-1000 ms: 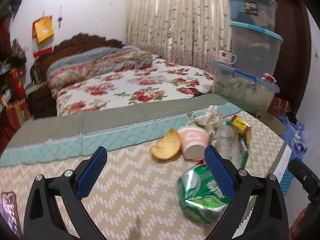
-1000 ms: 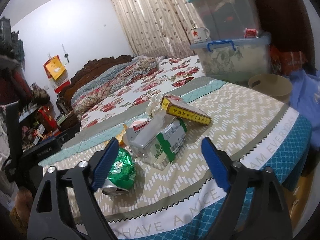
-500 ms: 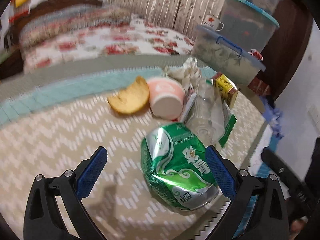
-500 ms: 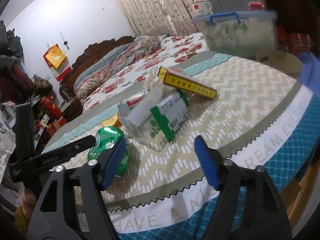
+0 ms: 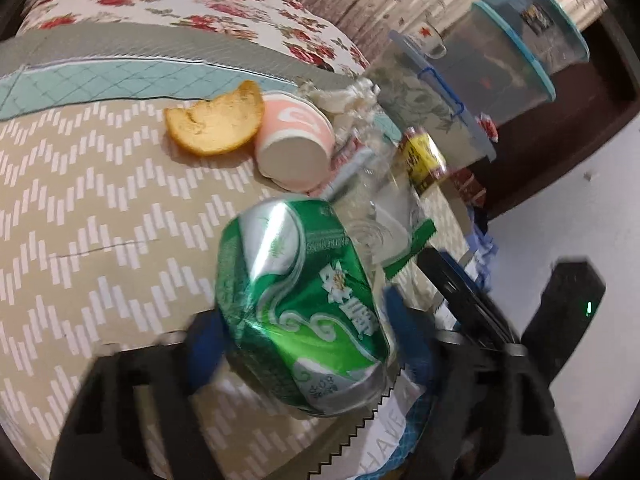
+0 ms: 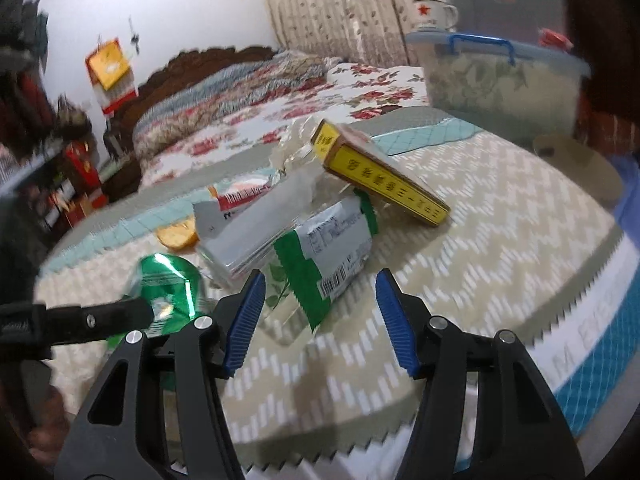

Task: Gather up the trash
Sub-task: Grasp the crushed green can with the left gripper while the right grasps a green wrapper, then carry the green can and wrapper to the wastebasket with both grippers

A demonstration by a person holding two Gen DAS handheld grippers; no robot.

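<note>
We had our left gripper (image 5: 304, 344) low in the left wrist view, its jaws closing with the crushed green can (image 5: 304, 300) between them; the blue pads (image 5: 206, 352) sat right against the can's two sides, though blur kept us from telling how hard they pressed. The can lay on the zigzag-patterned blanket (image 5: 100, 220) in the lower middle of that frame. Above it, toward the upper middle, lay a piece of orange peel (image 5: 216, 124) touching a tipped pink paper cup (image 5: 294, 140), with crumpled tissue (image 5: 344, 96) just behind the cup. A clear plastic bottle (image 5: 372, 208) lay just right of the can, and a yellow box (image 5: 422, 156) beyond it.

In the right wrist view our right gripper (image 6: 320, 320) filled the bottom, its jaws closing with nothing between them but bare blanket. Just above its pads lay a green and white wrapper (image 6: 328, 252), leaning against a silver packet (image 6: 256, 224). The yellow box (image 6: 380, 176) rested tilted at centre right. The green can (image 6: 168, 288) showed at lower left, with the left gripper's black arm (image 6: 80, 320) across it.
</note>
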